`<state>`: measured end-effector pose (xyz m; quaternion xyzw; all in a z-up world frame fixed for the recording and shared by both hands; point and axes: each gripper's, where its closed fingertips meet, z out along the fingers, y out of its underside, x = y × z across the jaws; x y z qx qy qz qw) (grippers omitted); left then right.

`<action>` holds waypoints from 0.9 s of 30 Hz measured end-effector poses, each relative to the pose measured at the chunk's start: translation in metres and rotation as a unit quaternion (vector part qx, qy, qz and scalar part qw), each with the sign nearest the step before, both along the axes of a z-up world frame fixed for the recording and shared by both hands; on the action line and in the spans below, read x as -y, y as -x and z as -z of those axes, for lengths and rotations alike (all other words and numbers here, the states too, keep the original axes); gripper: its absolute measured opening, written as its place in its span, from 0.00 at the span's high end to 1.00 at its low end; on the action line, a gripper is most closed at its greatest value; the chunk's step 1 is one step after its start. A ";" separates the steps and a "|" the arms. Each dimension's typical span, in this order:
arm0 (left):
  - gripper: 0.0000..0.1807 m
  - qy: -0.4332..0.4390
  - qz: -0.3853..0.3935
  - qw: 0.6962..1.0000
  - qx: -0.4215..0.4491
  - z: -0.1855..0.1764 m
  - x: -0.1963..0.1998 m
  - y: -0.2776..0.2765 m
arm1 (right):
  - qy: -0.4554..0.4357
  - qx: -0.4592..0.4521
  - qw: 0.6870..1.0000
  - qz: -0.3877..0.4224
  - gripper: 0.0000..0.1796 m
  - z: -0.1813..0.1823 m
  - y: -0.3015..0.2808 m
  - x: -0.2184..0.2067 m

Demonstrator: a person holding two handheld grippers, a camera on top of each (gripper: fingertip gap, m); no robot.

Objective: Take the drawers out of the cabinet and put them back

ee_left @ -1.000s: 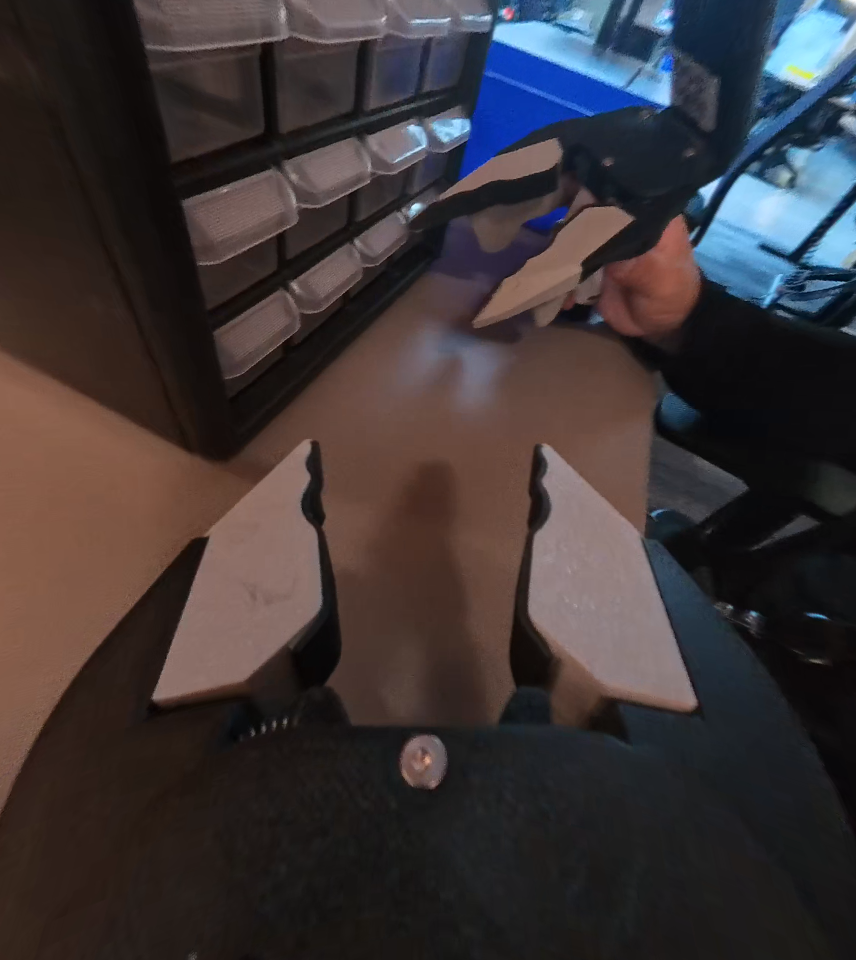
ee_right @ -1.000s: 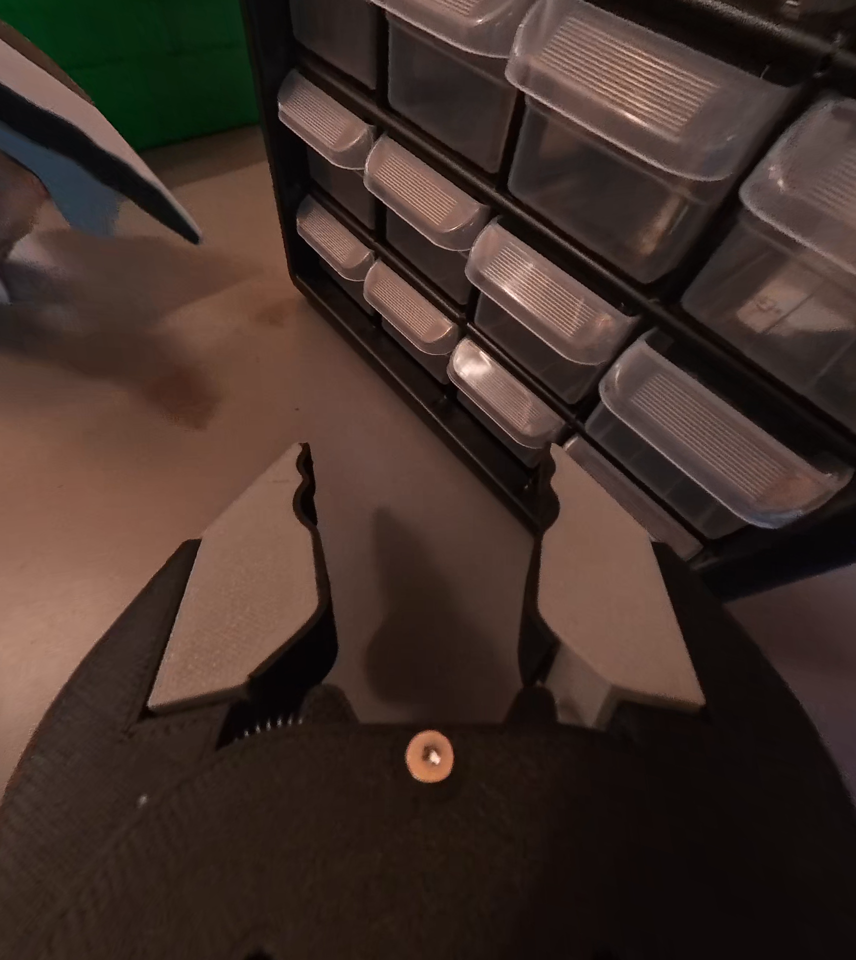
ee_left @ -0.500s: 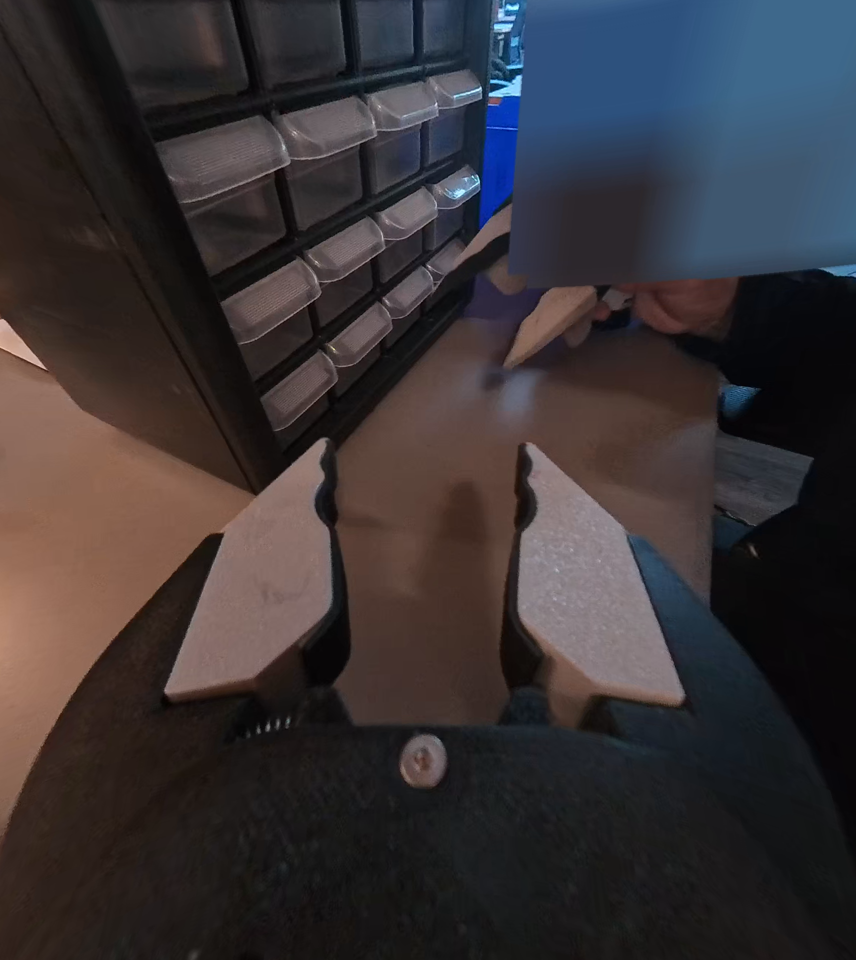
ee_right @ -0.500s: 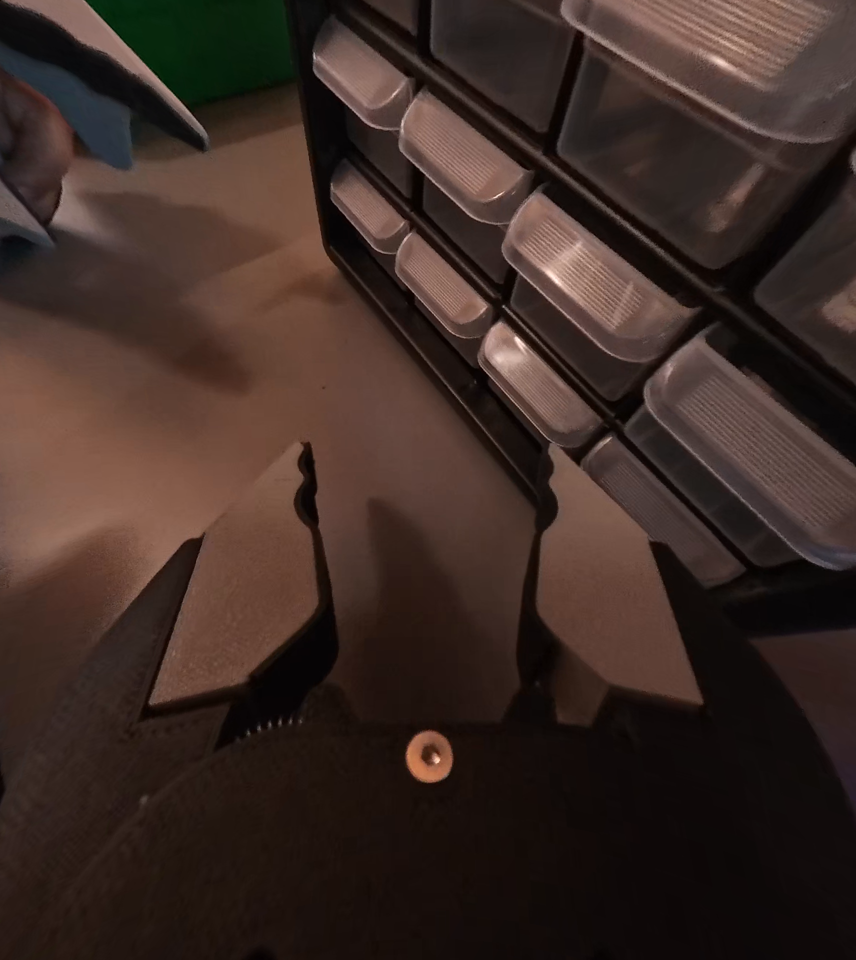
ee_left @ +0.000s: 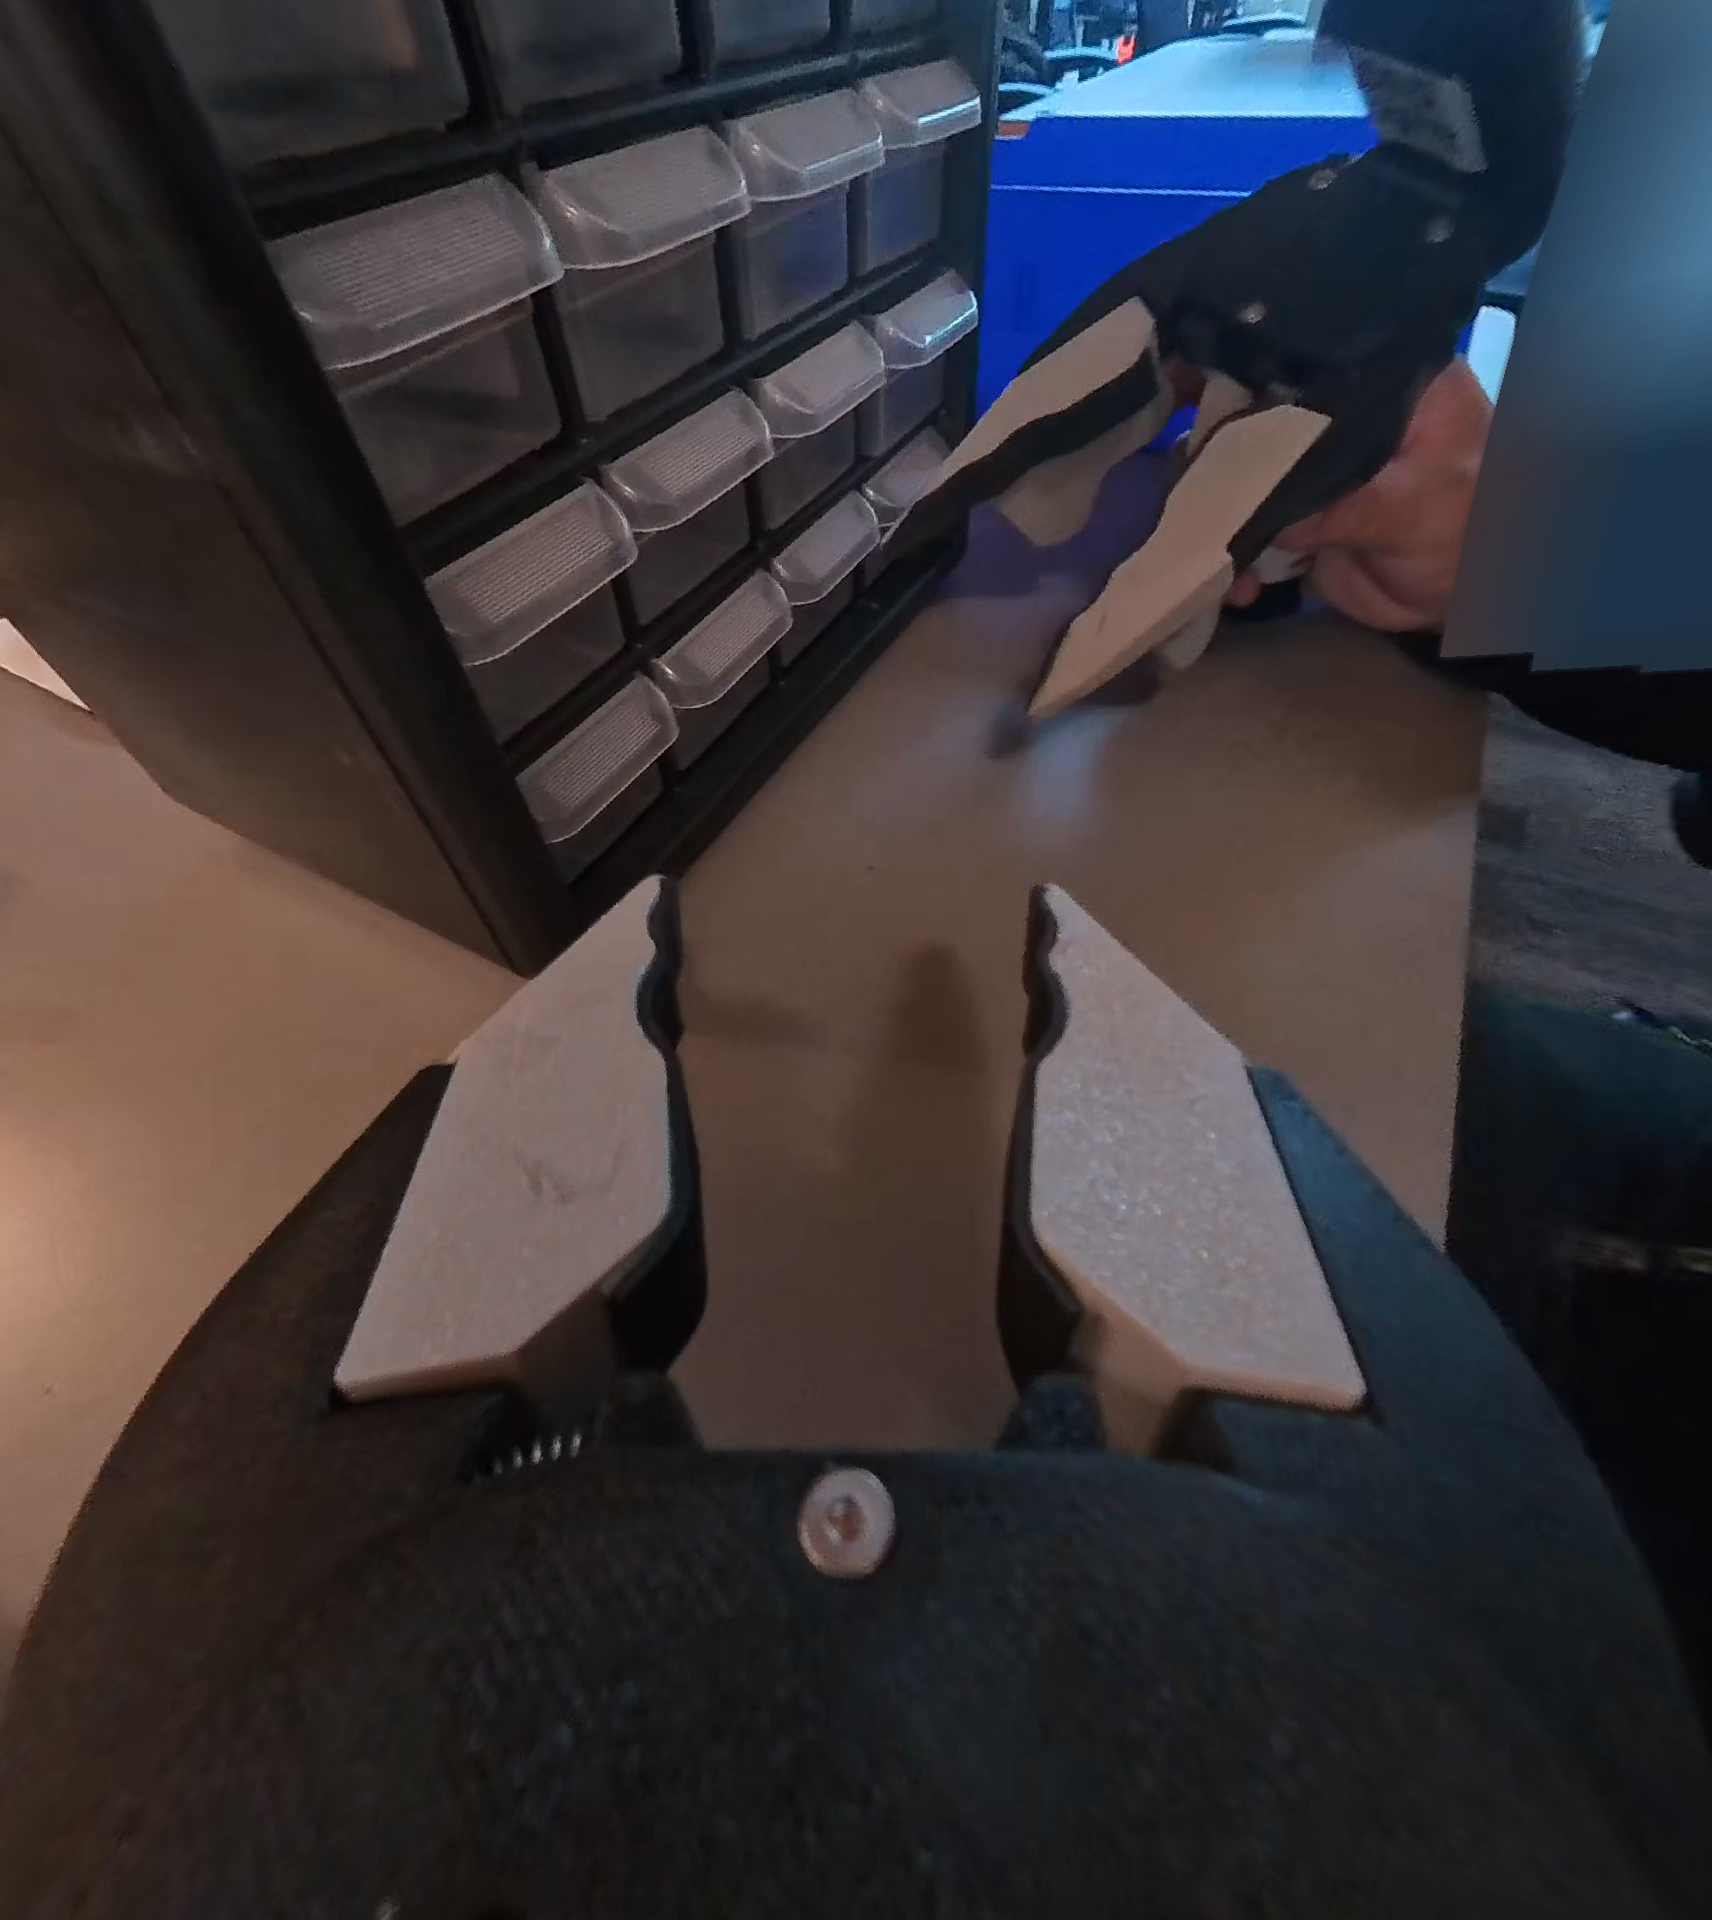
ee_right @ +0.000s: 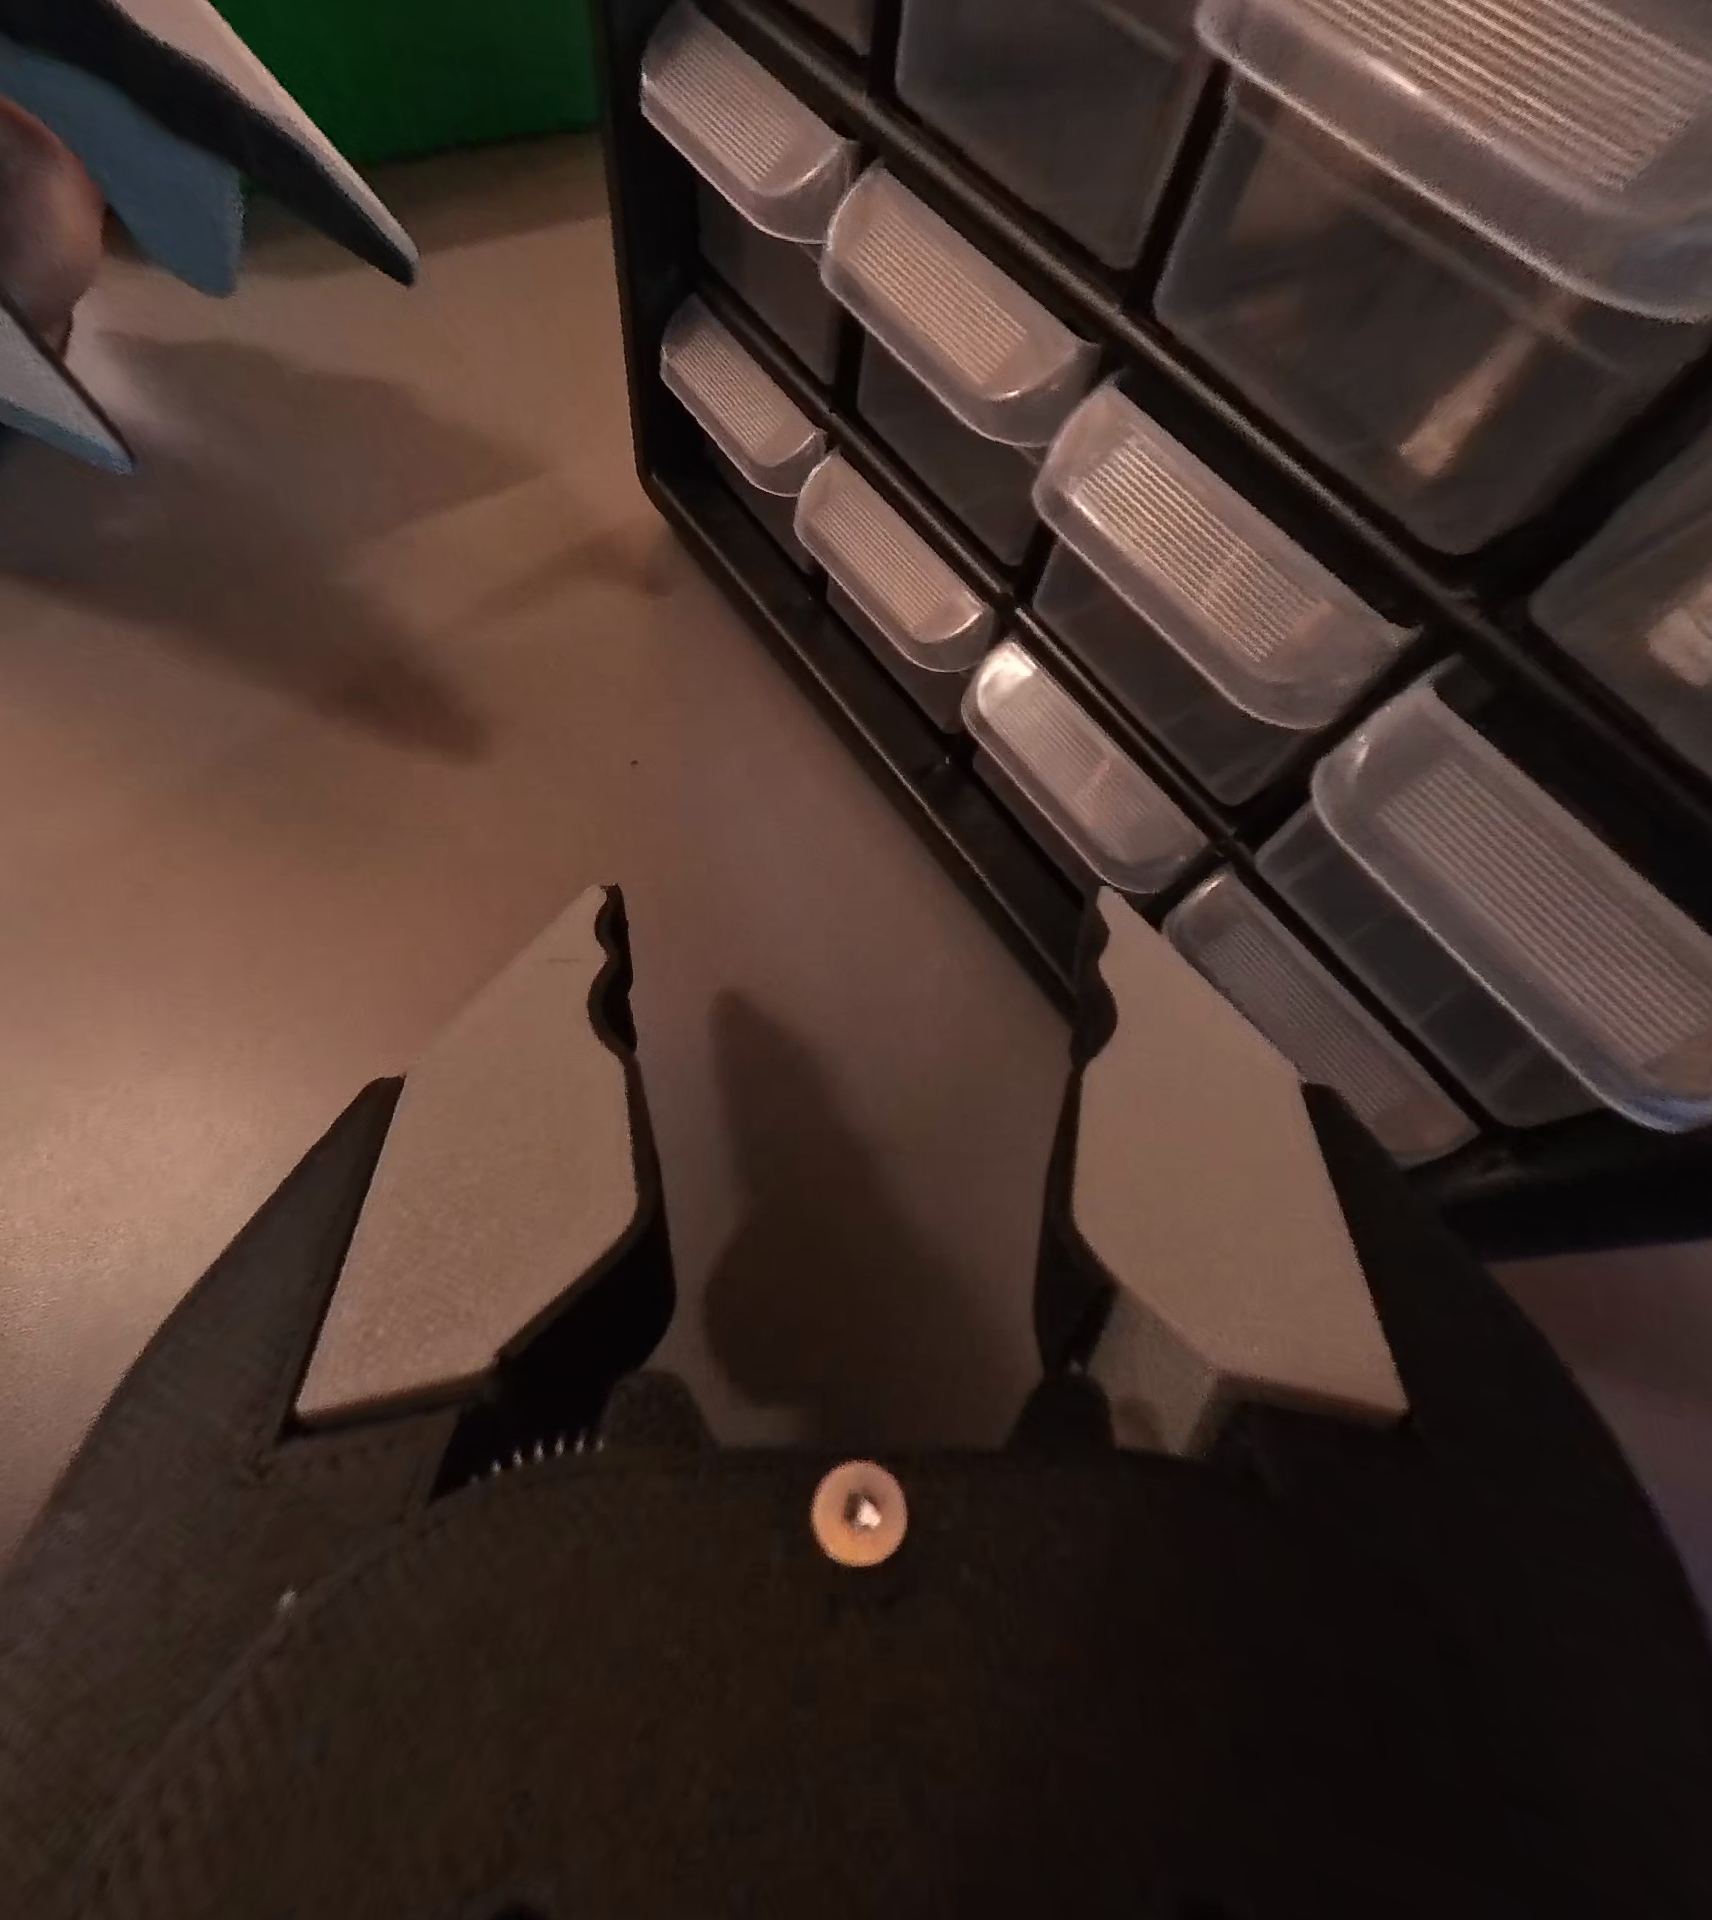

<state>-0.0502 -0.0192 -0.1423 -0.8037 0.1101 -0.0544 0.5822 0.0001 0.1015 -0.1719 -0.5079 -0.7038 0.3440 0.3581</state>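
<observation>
Hovering over the tan tabletop (ee_left: 156, 1039), the left gripper (ee_left: 847, 914) has its jaws released and nothing between them; compared with half a second ago the gap looks much the same, slightly narrower than a second ago. The black drawer cabinet (ee_left: 104, 520) stands to its left and far side, every clear plastic drawer (ee_left: 436, 343) visible seated in its slot, none pulled out. Over the last second this view has swung so that more of the cabinet's front rows and its dark side wall show. The right gripper (ee_left: 987, 582), held by a hand (ee_left: 1392, 520), is seen far right in the left wrist view, jaws spread, its upper finger close to the cabinet's far lower corner; whether it touches a drawer cannot be told. In the right wrist view the right gripper (ee_right: 857, 914) is likewise released and empty, its right finger near the bottom row of drawers (ee_right: 1070, 758), and the cabinet (ee_right: 945, 790) now sits lower and farther right than a second ago.
</observation>
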 end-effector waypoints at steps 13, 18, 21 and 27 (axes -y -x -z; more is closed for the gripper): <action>0.68 0.010 -0.045 0.998 -0.040 0.005 -0.002 0.008 | -0.082 -0.024 0.996 0.034 0.59 -0.006 -0.013 -0.002; 0.68 0.009 -0.042 0.998 -0.042 0.005 -0.001 0.007 | -0.101 -0.019 0.994 0.045 0.59 -0.004 -0.010 -0.006; 0.69 0.004 -0.035 0.999 -0.028 0.003 0.001 0.006 | -0.123 -0.016 0.992 0.038 0.60 -0.003 -0.010 -0.003; 0.70 -0.002 -0.037 0.999 0.014 -0.001 0.004 0.009 | -0.126 0.030 0.991 0.029 0.60 0.016 -0.008 0.000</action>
